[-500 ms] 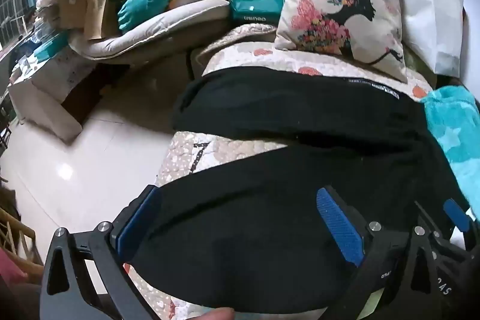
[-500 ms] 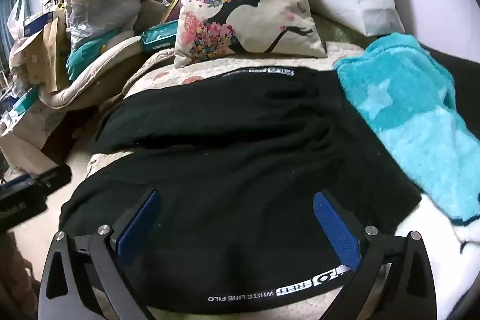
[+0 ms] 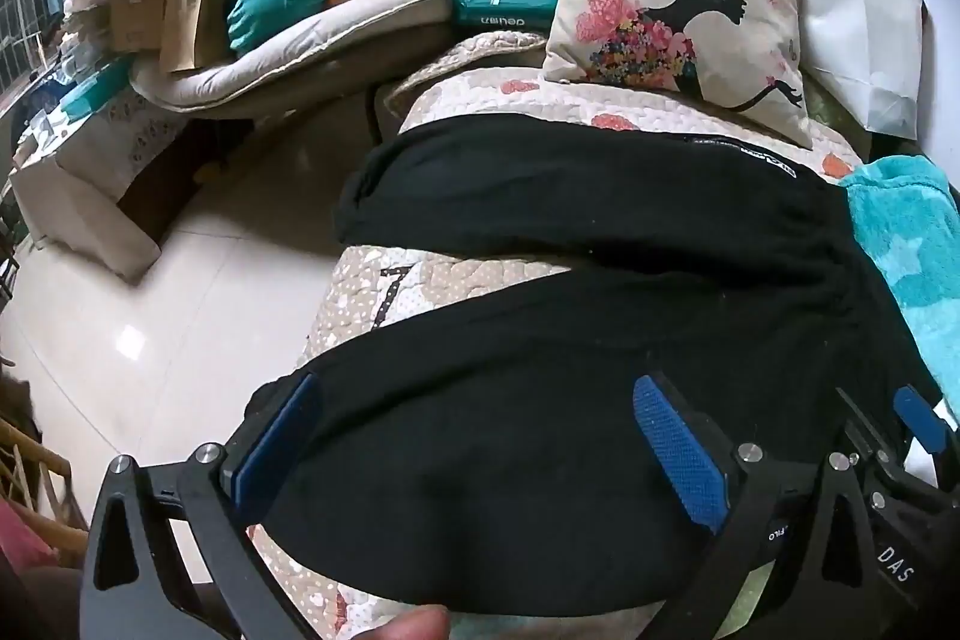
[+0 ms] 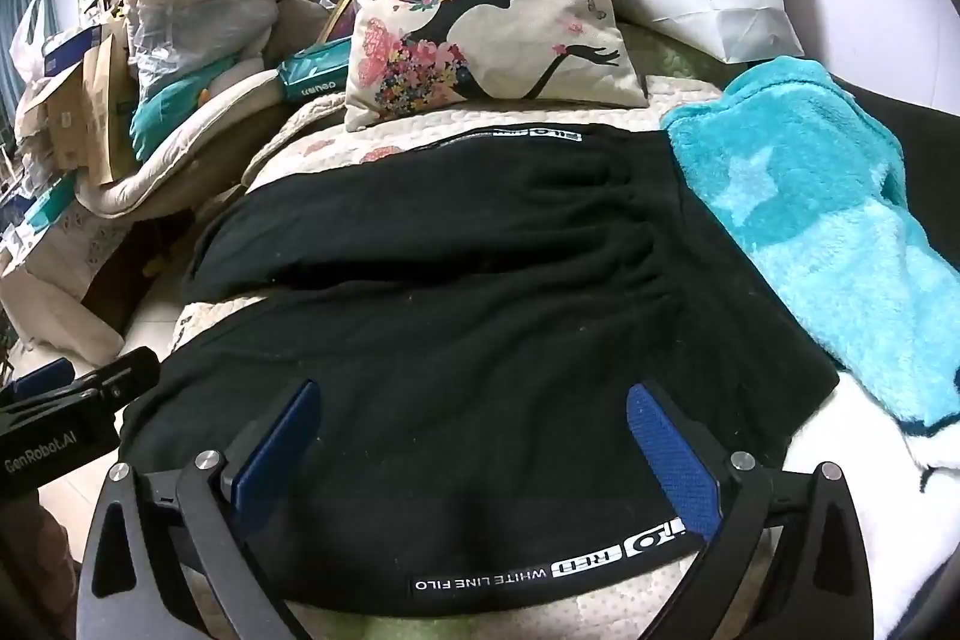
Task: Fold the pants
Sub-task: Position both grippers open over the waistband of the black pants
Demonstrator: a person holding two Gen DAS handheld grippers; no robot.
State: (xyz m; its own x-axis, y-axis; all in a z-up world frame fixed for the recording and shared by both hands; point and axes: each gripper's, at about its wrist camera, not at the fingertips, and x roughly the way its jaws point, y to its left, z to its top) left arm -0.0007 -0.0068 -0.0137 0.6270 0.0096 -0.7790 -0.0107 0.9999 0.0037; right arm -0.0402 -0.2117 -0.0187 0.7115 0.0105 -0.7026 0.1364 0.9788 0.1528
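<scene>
Both grippers are black frames with silver screws and blue textured pads (image 4: 666, 460); one reads "GenRobot.AI".

A: The pants (image 4: 456, 292) are matt black cloth, soft and a little linty, with a smooth printed white stripe at the hem. The quilt (image 3: 384, 292) under the pants looks stitched and padded, matt cotton.

B: And beside the pants?

A: The turquoise blanket (image 4: 810, 232) is fluffy fleece, rough-piled. The pillow (image 4: 492, 16) behind the pants is coarse woven cloth with a flat print. The floor (image 3: 150, 316) is glossy tile.

B: The tongs?

A: Left tongs (image 3: 480, 451) and right tongs (image 4: 474, 451): matt black plastic, textured blue rubbery pads (image 4: 672, 460), shiny metal screws.
</scene>
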